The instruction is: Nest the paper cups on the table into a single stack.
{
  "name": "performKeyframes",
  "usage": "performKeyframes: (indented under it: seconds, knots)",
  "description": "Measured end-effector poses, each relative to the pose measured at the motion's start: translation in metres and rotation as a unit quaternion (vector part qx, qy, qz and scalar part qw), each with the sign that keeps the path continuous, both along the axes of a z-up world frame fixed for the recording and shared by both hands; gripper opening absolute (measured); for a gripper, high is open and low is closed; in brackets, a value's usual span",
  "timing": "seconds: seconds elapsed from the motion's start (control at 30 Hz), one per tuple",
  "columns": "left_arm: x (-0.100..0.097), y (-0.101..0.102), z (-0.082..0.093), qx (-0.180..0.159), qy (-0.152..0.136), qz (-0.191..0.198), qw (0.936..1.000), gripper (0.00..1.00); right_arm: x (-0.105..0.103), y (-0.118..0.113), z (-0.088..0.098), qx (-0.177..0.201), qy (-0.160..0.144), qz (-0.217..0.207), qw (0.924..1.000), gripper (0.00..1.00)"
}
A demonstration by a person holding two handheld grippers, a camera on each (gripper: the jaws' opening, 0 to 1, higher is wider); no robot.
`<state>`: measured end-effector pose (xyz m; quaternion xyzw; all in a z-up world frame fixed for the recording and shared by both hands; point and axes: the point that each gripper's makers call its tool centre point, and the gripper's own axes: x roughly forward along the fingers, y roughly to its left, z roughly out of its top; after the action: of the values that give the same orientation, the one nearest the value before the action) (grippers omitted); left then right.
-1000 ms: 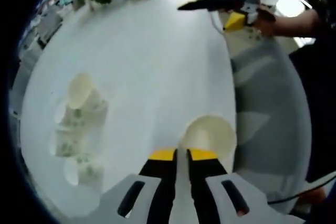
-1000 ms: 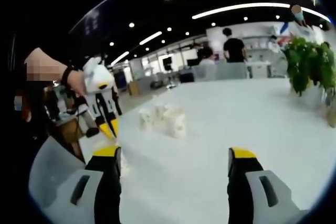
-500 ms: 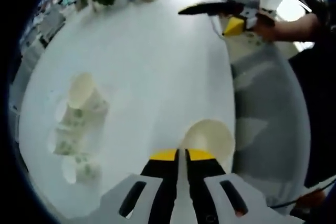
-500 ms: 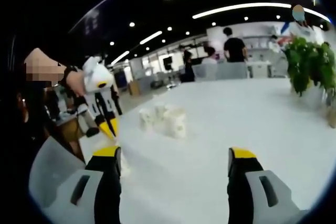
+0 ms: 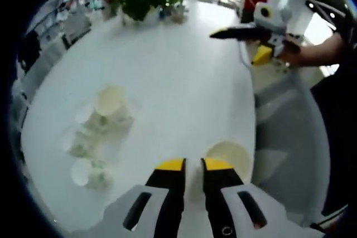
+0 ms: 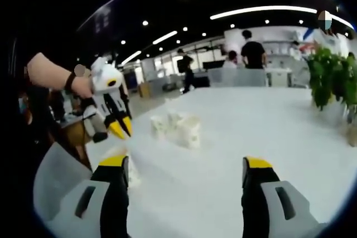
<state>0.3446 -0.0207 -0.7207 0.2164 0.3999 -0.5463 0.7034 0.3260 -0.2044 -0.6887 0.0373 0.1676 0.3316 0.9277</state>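
While the left gripper [image 5: 188,165], jaws slightly apart, is hovering over a cup [image 5: 228,157] by the tabletop [image 5: 184,76] edge, the right gripper [image 6: 184,166] is gaping.

Two grippers over a big white table with paper cups

The right gripper [image 6: 188,174] has its two yellow-tipped jaws wide apart, with bare table [image 6: 234,137] between them. A little bunch of paper cups [image 6: 179,127] stands farther back on the table. At the left a hand [image 6: 83,85] holds the left gripper [image 6: 119,129] up above the table edge, tips pointing down. A green plant [image 6: 333,76] sits at the right, and people [image 6: 252,51] stand far behind
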Motion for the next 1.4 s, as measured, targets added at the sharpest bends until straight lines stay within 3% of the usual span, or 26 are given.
performKeyframes:
  seconds: [0.13, 0.23, 0.3, 0.43, 0.87, 1.17, 1.4]
  knots:
    - [0.012, 0.002, 0.009, -0.044, -0.034, 0.030, 0.9980, 0.06, 0.001, -0.001, 0.004, -0.007, -0.002, 0.001, 1.0000, 0.81]
    - [0.021, 0.001, 0.019, -0.079, -0.090, 0.027, 0.9925, 0.07, 0.003, 0.001, 0.008, -0.010, -0.006, 0.003, 0.9999, 0.81]
    - [0.019, 0.002, 0.023, -0.099, -0.075, 0.057, 0.9906, 0.09, 0.003, 0.003, 0.008, -0.014, -0.007, 0.007, 0.9998, 0.81]
    - [0.015, 0.009, 0.020, -0.098, -0.081, 0.050, 0.9907, 0.13, 0.005, 0.009, 0.009, -0.017, -0.008, 0.013, 0.9997, 0.81]
    - [0.009, 0.028, 0.015, -0.111, -0.088, 0.097, 0.9852, 0.45, 0.001, 0.017, 0.013, -0.021, -0.013, 0.026, 0.9994, 0.81]
    - [0.017, 0.037, 0.036, -0.145, -0.146, 0.128, 0.9702, 0.70, -0.004, 0.023, 0.013, -0.032, -0.009, 0.038, 0.9987, 0.81]
    - [0.017, 0.049, 0.045, -0.161, -0.161, 0.141, 0.9634, 0.79, -0.005, 0.028, 0.017, -0.034, -0.012, 0.044, 0.9984, 0.81]
